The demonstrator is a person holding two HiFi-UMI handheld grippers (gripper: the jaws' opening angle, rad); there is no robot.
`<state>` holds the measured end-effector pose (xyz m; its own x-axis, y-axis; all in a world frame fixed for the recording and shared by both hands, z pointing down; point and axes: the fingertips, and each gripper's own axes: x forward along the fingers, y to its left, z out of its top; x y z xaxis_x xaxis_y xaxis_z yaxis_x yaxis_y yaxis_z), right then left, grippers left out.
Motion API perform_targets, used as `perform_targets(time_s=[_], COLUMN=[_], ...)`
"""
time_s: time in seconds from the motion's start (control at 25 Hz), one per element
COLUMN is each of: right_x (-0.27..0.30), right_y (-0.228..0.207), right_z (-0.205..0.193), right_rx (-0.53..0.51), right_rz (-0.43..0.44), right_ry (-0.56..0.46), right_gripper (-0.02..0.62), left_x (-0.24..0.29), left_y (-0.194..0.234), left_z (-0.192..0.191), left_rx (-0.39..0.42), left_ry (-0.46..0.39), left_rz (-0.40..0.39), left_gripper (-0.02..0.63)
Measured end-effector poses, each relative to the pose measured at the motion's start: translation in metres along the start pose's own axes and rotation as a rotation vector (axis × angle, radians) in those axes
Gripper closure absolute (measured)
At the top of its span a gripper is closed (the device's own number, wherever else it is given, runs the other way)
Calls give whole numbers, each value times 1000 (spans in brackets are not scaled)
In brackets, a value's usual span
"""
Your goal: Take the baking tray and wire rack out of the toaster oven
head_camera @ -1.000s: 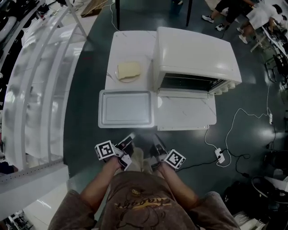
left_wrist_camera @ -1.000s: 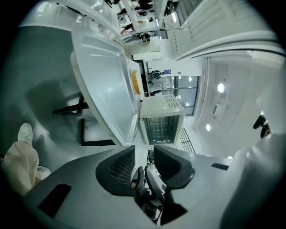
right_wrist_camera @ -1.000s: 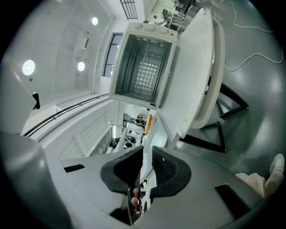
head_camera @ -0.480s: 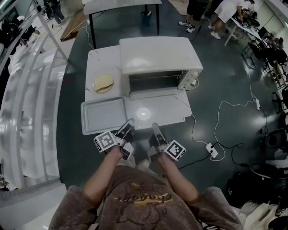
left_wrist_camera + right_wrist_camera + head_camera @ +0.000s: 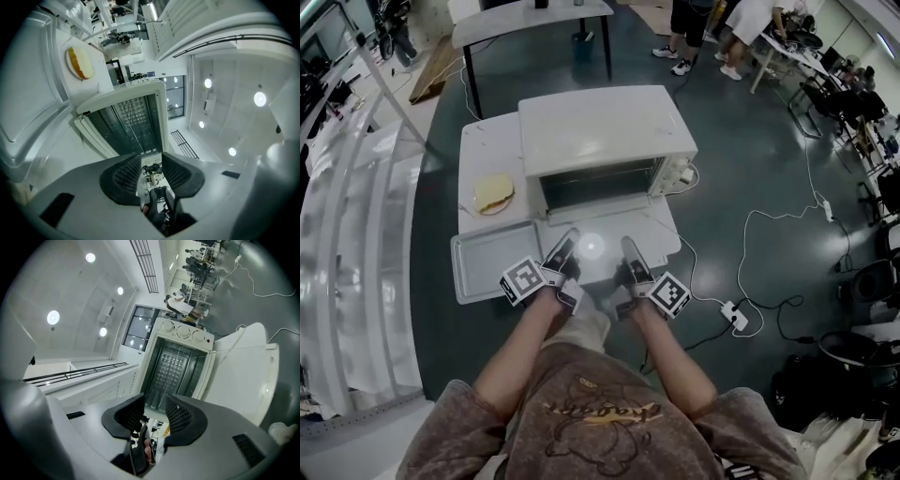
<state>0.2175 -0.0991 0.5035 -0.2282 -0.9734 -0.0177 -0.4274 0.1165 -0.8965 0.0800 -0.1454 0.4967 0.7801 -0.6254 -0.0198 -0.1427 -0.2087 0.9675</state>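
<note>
The white toaster oven stands on a small white table with its door folded down flat. In the dark cavity the wire rack shows edge-on as thin lines. The empty baking tray lies on the table left of the door. Both grippers point level at the oven mouth, over the door's front edge. My left gripper is open with nothing between its jaws. The jaws of my right gripper are opening, and the gap is empty.
A plate with bread sits left of the oven, behind the tray. A cable and power strip lie on the floor at right. A white curved railing runs along the left. Another table and people stand beyond the oven.
Both grippers have moved forward and up, from in front of the table to over the oven's open door. The oven cavity now faces the jaws.
</note>
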Motion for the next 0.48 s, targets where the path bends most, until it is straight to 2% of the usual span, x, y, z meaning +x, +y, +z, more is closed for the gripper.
perform_targets(time_s=[0.2, 0.36, 0.48], right_x=[29, 59, 74], right_y=[-24, -35, -53], right_z=[18, 37, 46], right_rx=[76, 62, 78], right_rz=[-83, -41, -91], right_ry=[8, 7, 3], right_gripper=[482, 482, 483], left_x=[39, 64, 80], left_y=[14, 29, 37], left_z=[17, 27, 36], left_rx=[-11, -30, -34], left_ry=[-56, -91, -116], left_rz=[28, 45, 55], left_gripper=[492, 492, 492])
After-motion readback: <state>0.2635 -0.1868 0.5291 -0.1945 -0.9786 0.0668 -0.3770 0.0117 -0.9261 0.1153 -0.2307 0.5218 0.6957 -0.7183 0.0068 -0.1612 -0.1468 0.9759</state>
